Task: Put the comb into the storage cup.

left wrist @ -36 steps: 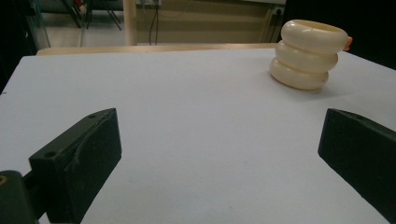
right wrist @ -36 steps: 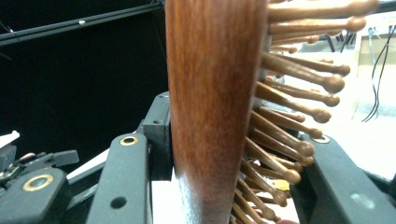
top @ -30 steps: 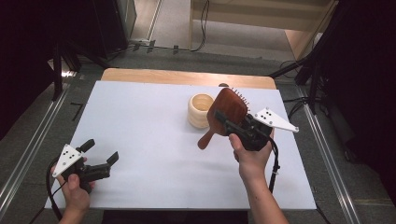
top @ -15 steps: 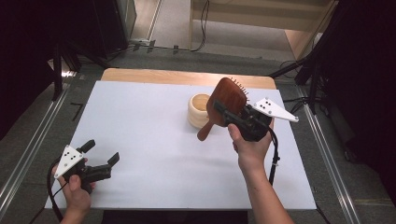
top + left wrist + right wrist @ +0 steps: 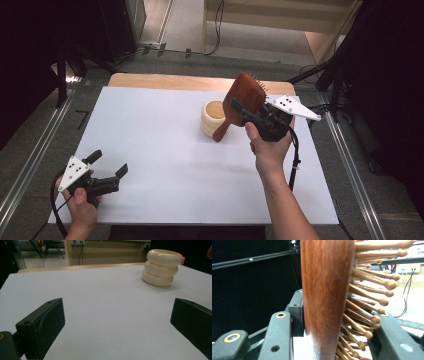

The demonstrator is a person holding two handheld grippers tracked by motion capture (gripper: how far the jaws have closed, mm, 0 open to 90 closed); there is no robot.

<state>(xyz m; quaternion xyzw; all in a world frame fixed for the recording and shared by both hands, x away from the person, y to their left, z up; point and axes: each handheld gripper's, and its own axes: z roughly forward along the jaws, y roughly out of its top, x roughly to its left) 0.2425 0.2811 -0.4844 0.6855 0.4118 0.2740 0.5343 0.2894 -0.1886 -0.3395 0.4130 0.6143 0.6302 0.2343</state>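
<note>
A wooden paddle hairbrush [image 5: 246, 96] is held in the air, with my right gripper [image 5: 246, 112] shut on its head. Its handle slants down-left, and its tip lies beside or in front of a cream ribbed cup [image 5: 212, 118] on the white table sheet [image 5: 165, 150]. In the right gripper view the brush [image 5: 324, 290] stands edge-on between the jaws, its wooden bristles [image 5: 372, 285] pointing right. My left gripper [image 5: 109, 163] rests near the table's front left, open with nothing between its jaws. In the left gripper view that gripper [image 5: 117, 317] looks toward the cup [image 5: 162, 267] at the far right.
A strip of bare wood [image 5: 175, 82] edges the sheet at the back. Metal rails [image 5: 350, 170] run along both sides of the table. Cables trail from both grippers.
My right gripper has lifted the hairbrush a little higher and farther back, with its handle tip now close to the cup. The left gripper has stayed where it was.
</note>
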